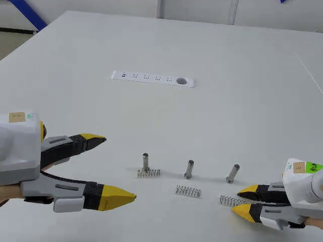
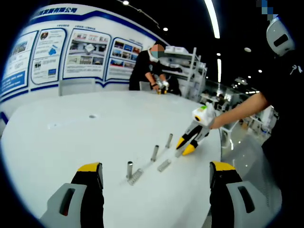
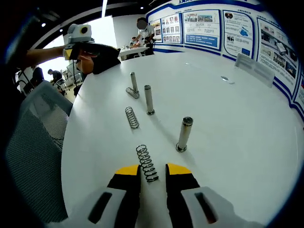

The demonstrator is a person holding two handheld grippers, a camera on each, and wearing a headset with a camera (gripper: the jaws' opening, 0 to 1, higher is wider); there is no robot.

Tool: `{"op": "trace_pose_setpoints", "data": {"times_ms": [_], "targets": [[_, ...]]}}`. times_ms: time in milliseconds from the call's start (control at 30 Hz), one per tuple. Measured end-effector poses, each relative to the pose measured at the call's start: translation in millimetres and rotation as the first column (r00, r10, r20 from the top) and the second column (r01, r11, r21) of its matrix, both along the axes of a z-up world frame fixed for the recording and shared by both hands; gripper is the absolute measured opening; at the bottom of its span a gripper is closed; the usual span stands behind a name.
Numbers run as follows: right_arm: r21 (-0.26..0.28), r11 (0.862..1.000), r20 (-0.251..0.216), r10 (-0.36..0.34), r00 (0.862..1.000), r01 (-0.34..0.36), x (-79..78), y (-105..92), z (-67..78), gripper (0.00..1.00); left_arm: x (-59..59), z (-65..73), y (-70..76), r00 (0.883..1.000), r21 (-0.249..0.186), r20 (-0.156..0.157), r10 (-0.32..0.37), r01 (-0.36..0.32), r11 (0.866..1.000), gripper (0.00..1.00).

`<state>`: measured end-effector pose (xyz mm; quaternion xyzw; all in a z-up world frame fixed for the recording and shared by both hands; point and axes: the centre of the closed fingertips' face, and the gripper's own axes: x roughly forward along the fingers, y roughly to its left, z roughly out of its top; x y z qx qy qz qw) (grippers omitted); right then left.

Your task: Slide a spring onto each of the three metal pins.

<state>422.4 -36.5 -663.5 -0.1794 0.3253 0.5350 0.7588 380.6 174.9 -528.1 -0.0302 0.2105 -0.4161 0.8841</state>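
Nearest on the left, the left gripper (image 1: 118,167) hangs over the white table (image 1: 242,116) with its yellow-tipped jaws spread wide and nothing between them. It sits well to the left of the parts.

Nearest on the right, the right gripper (image 1: 237,200) is low at the table with its jaws parted only a little. The near end of the right spring (image 1: 230,200) lies in the gap between the two tips. In the right gripper view the gap looks wider than the coil, so the spring is straddled rather than pinched, and I cannot tell whether either tip touches it.

A little farther in, the middle spring (image 1: 187,190) lies flat on the table by itself. The left spring (image 1: 149,173) lies just beside the foot of the left pin (image 1: 145,161).

Behind the springs the three metal pins stand upright in a row running left to right: the left pin, the middle pin (image 1: 190,169) and the right pin (image 1: 233,173). All three are bare, and no spring is on any of them.

Far back, well apart from everything else, a white power strip (image 1: 152,79) lies across the table.
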Motion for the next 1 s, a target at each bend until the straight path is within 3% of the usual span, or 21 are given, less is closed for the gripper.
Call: {"op": "trace_pose_setpoints", "data": {"times_ms": [67, 167, 333, 400, 600, 767, 833, 1000], "targets": [[0.01, 1.0, 0.011, 0.028, 1.0, -0.028, -1.7, -1.4, -0.3, 0.19, 1.1, 0.7, -0.4, 1.0, -0.001, 0.001, 0.004, -0.004, 1.0, 0.95], [0.048, 0.998, -0.026, 0.033, 0.999, -0.031, -7.9, -0.3, 1.3, 0.18, 0.5, -0.1, -2.0, 1.0, 0.002, -0.002, 0.0, 0.0, 1.0, 0.94], [0.026, 0.996, 0.062, 0.081, 0.995, -0.083, -6.5, -1.9, 2.0, 0.15, -2.1, -5.0, -5.3, 1.0, 0.018, -0.018, -0.011, 0.011, 1.0, 0.94], [0.056, 0.996, 0.035, 0.063, 0.997, -0.065, -7.3, -0.5, 1.9, 0.12, -2.7, -4.9, -7.0, 1.0, 0.017, -0.021, -0.015, 0.015, 1.0, 0.94], [0.063, 0.994, 0.07, 0.081, 0.994, -0.086, -7.8, 1.1, 1.8, 0.11, -1.7, -3.0, -9.2, 1.0, 0.017, -0.019, -0.014, 0.015, 1.0, 0.94], [0.05, 0.994, 0.092, 0.09, 0.992, -0.095, -8.6, 1.6, 2.2, 0.11, -2.9, -3.6, -11.4, 1.0, 0.022, -0.021, -0.02, 0.021, 1.0, 0.94], [0.024, 0.994, 0.125, 0.098, 0.987, -0.102, -7.7, 2.1, 2.7, 0.11, -4.3, -4.3, -12.9, 0.999, 0.026, -0.02, -0.025, 0.026, 0.999, 0.94], [0.009, 0.996, 0.115, 0.088, 0.989, -0.089, -12.0, 3.2, 5.4, 0.1, -7.9, -5.1, -14.8, 0.999, 0.034, -0.014, -0.039, 0.039, 0.999, 0.93]]}}
